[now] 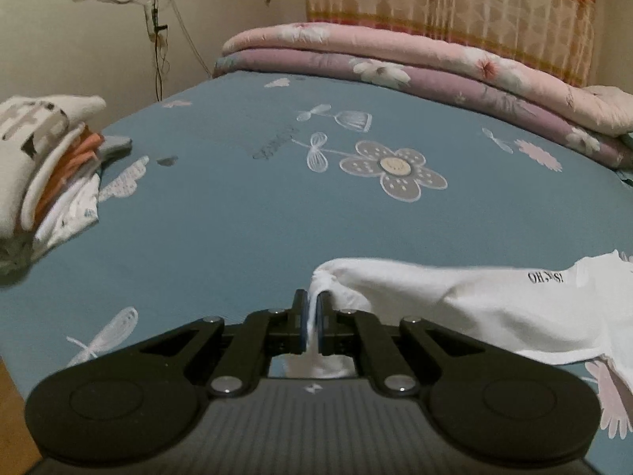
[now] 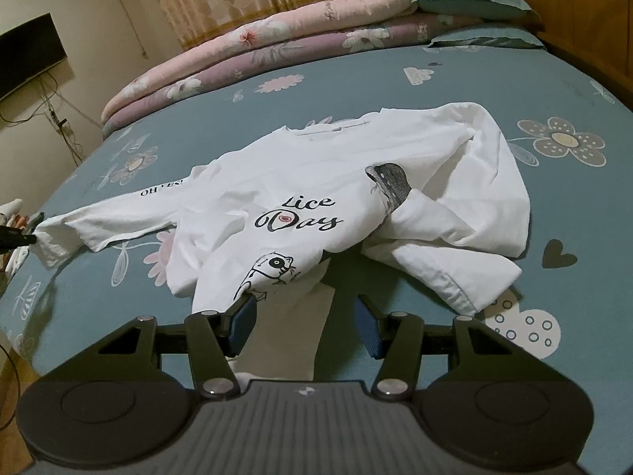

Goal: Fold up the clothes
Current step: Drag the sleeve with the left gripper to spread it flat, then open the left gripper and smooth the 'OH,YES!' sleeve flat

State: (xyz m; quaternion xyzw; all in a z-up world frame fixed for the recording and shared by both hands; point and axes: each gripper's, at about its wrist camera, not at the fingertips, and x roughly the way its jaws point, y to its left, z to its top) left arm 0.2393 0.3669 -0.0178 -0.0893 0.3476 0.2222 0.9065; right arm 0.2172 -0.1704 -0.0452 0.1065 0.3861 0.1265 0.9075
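Note:
A white long-sleeved shirt (image 2: pixel 316 182) with black lettering and a cartoon animal print lies rumpled on the blue flowered bed sheet (image 2: pixel 435 91). In the left wrist view my left gripper (image 1: pixel 313 308) is shut on the cuff of one sleeve (image 1: pixel 455 297), which stretches off to the right, raised from the sheet. The same gripper shows as a black tip (image 2: pixel 19 237) at the left edge of the right wrist view. My right gripper (image 2: pixel 304 310) stands open at the shirt's near hem. The hem touches its left fingertip (image 2: pixel 247 308), and nothing is pinched.
A stack of folded clothes (image 1: pixel 39 166) sits at the bed's left edge. Folded pink and purple quilts (image 1: pixel 395 59) line the far side, with teal pillows (image 2: pixel 474 0) by a wooden headboard. A dark screen (image 2: pixel 27 51) and cables hang on the wall.

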